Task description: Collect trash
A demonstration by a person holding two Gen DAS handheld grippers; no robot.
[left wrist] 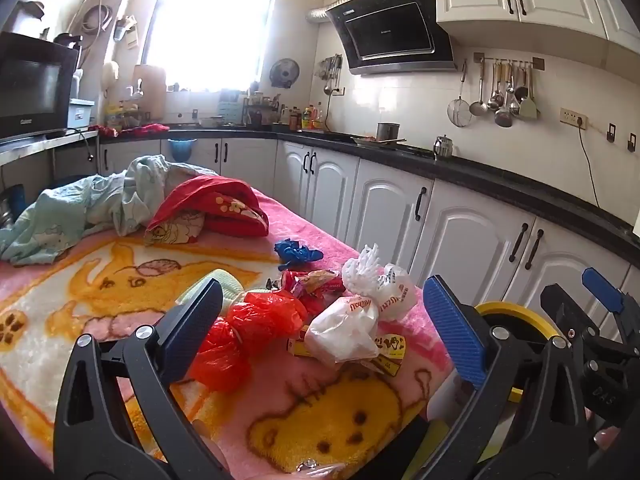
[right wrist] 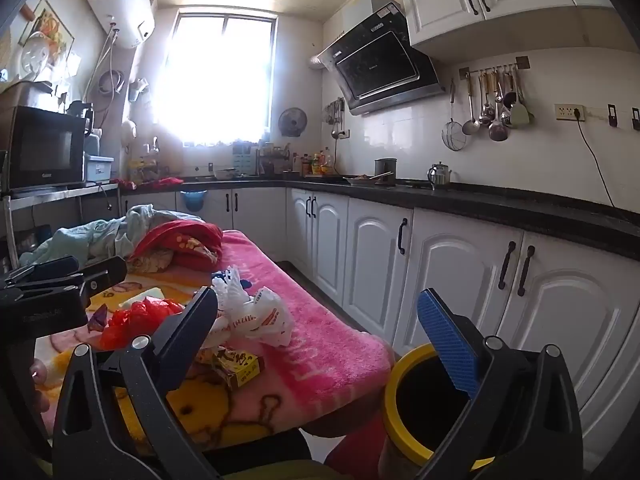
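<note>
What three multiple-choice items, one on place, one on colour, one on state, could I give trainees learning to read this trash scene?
1. Where is the yellow-rimmed round bin?
A. on the black countertop
B. below the near right end of the pink cartoon blanket
C. under the window

2. What colour is the crumpled plastic bag just ahead of the left tongs?
A. green
B. black
C. red

3. How do the right tongs stand?
A. open, empty
B. shut on a bag
C. shut on a box

Answers: 1 B, the bin's rim shows just past the blanket's edge; 2 C, red plastic lies beside the white printed bags; 3 A, the pads are wide apart with nothing clamped.
</note>
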